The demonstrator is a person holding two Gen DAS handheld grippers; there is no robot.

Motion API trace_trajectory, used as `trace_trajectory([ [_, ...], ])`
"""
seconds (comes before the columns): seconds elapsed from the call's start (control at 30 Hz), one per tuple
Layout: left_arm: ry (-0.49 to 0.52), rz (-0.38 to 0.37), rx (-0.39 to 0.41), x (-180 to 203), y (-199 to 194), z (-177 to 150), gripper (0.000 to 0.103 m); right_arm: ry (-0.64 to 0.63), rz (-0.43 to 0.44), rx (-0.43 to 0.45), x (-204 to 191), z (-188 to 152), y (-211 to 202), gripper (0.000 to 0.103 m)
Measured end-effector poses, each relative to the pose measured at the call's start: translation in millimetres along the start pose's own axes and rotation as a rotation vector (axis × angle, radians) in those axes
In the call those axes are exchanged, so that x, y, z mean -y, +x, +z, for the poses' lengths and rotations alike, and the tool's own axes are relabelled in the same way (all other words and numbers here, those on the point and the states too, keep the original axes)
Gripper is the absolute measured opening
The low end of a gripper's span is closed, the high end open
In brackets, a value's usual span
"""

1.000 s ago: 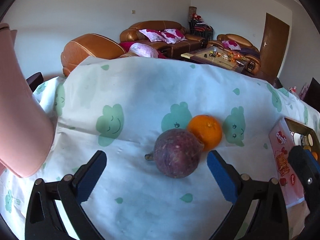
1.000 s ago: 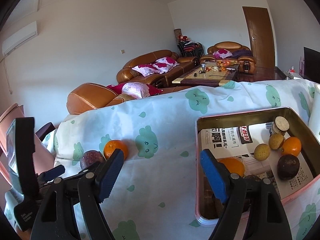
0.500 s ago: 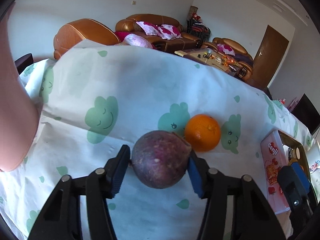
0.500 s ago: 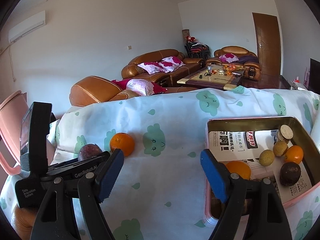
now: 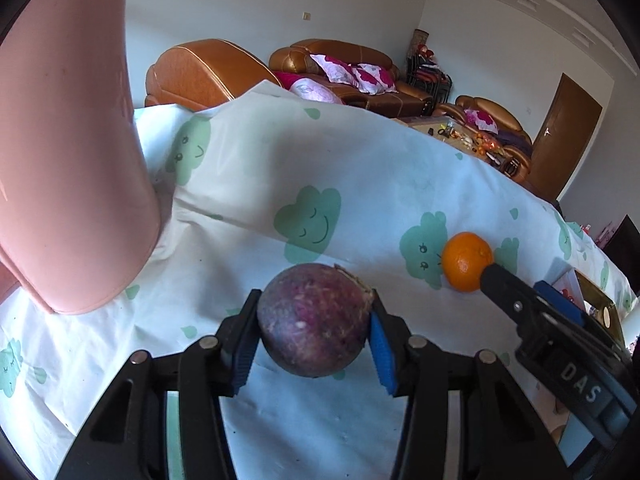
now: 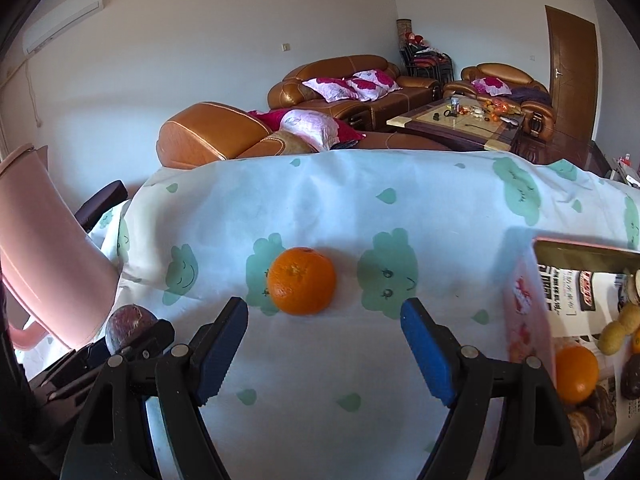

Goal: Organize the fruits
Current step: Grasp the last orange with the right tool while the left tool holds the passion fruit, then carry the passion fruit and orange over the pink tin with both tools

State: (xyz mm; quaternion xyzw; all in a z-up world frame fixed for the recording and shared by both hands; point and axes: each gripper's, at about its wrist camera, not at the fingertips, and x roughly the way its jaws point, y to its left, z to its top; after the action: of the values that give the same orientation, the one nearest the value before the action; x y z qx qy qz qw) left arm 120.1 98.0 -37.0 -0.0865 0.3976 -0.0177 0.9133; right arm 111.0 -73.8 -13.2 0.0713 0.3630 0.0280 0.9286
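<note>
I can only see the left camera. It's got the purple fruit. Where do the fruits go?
Observer: Into a tin box on the right, lined with newspaper.
Child: Is anything in it?
Observer: Yes, another orange, yellowish fruits and dark ones.
Child: What's the other grabber doing?
Observer: The right gripper is open, with the orange on the cloth just ahead between its fingers, not touching.

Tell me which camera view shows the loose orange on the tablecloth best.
The right wrist view: the orange lies whole and unobstructed on the tablecloth, ahead of the open right hand-held gripper. In the left wrist view the orange is smaller, off to the right, and partly covered by a finger of the right hand-held gripper.
</note>
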Motion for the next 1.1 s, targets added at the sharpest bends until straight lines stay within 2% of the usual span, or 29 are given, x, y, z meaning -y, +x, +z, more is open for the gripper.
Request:
trace_trajectory([
  [0.2,0.017,0.013,-0.007,5,2,1,0.051,-0.055,-0.065,-0.088,-19,13,42,0.079],
  [0.23,0.021,0.018,-0.008,7,3,1,0.051,-0.042,-0.051,-0.117,-17,13,48,0.076],
  [0.27,0.024,0.02,-0.01,12,3,2,0.051,-0.029,-0.05,-0.148,-14,13,53,0.068],
  [0.3,0.025,0.021,-0.01,12,4,3,0.051,-0.03,-0.061,-0.135,-13,13,52,0.055],
  [0.33,0.025,0.021,-0.01,12,4,3,0.051,-0.037,-0.052,-0.14,-14,12,52,0.051],
  [0.43,0.016,0.011,-0.007,9,1,-1,0.051,-0.072,-0.04,-0.138,-16,8,47,0.049],
  [0.63,0.018,0.028,0.006,7,-5,-4,0.051,-0.113,-0.065,-0.034,-15,-6,11,0.049],
  [0.87,0.03,0.088,0.083,10,-22,-9,0.051,-0.185,-0.094,0.136,-23,-31,-43,0.049],
  [1.0,0.075,0.119,0.135,18,-33,-13,0.051,-0.204,-0.088,0.17,-29,-41,-59,0.05],
  [1.1,0.091,0.12,0.146,20,-37,-16,0.051,-0.201,-0.084,0.176,-28,-44,-64,0.049],
])
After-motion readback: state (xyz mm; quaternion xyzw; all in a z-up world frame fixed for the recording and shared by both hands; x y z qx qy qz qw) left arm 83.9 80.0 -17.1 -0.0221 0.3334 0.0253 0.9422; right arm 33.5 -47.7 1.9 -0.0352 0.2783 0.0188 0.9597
